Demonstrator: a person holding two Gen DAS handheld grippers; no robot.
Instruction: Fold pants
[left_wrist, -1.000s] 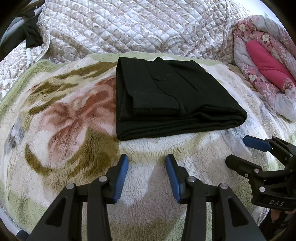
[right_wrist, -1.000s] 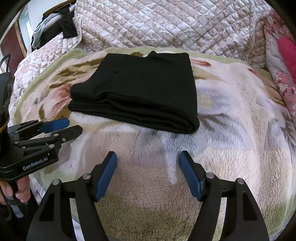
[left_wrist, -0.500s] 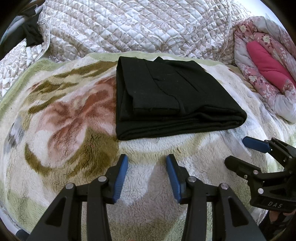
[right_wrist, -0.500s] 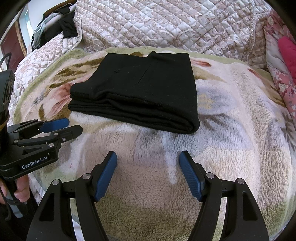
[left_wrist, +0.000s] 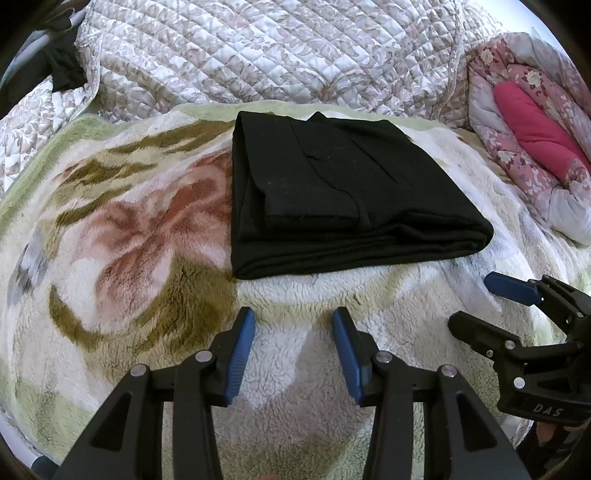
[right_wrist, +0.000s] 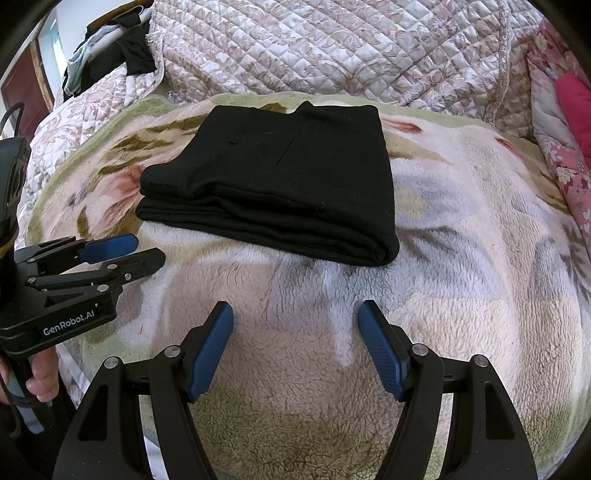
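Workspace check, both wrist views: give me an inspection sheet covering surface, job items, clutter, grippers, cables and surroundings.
Surface: fleece blanket with a floral print, spread over the bed.
Job's things: black pants lie folded in a compact rectangle on the blanket, layered edges facing the grippers.
Clutter: nothing seen on the blanket besides the pants.
Grippers: left gripper open and empty, short of the pants; right gripper open wider, also empty, apart from the pants.
Cables: a dark cable loops above the left gripper's body in the right wrist view.
Surroundings: quilted bedspread behind the blanket; pink floral bedding to the right; dark clothes heaped at the far left.
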